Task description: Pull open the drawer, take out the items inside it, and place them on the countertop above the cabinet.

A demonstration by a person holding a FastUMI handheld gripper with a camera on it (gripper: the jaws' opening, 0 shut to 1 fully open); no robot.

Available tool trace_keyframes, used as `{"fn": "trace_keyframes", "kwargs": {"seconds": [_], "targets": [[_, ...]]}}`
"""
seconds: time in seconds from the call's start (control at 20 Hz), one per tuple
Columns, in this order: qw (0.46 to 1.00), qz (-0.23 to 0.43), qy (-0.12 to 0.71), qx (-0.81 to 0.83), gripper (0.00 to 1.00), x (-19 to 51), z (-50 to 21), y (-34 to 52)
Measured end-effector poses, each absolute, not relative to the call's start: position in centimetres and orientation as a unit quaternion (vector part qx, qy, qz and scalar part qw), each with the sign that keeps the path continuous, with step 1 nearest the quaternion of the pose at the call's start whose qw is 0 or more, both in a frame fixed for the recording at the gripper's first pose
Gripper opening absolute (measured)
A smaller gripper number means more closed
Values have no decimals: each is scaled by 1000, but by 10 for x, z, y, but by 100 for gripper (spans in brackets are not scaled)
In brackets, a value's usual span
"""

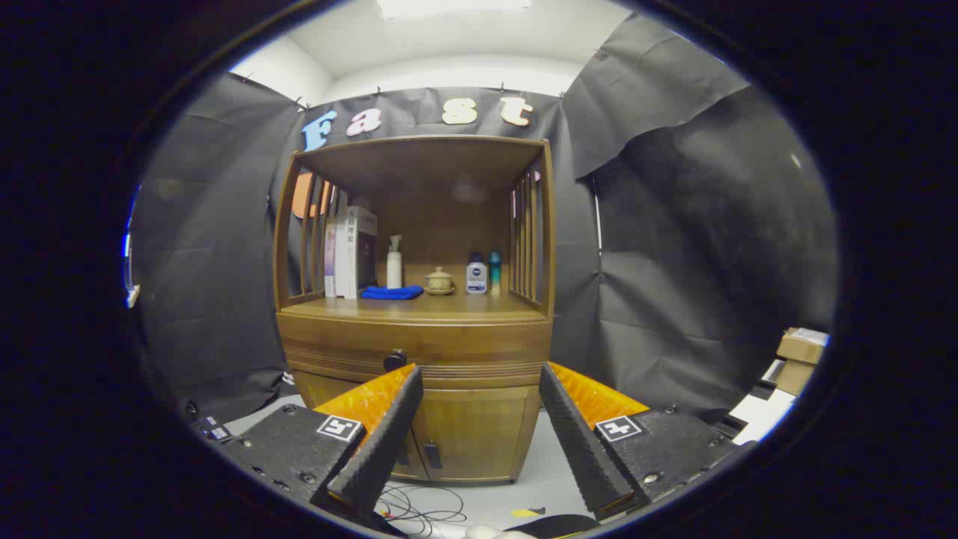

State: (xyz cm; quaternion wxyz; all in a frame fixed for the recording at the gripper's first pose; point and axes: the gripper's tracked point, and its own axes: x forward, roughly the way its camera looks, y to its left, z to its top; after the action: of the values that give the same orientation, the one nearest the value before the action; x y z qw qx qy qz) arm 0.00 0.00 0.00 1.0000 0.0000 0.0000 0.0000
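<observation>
1. Cabinet (415,374) beyond my fingers; drawer (415,349) shut under the countertop (449,308).
2. Books, bottles, cloth, pot sit along the countertop's back edge, leaving the front free.
3. My gripper (479,408) spread wide, holding nothing, aimed near the knob (394,361).

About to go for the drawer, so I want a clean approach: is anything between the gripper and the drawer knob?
Nothing visible. The gripper is open, and the knob sits just ahead of one finger on the closed drawer.
</observation>
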Motion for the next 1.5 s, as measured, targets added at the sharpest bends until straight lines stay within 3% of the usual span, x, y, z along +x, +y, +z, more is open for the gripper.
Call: {"fn": "trace_keyframes", "kwargs": {"seconds": [0.75, 1.2, 1.5], "targets": [[1000, 1, -6, -10, 99, 9, 8, 5], [1000, 20, -12, 3, 99, 96, 14, 54], [1000, 17, 15, 5, 99, 164, -19, 87]]}}
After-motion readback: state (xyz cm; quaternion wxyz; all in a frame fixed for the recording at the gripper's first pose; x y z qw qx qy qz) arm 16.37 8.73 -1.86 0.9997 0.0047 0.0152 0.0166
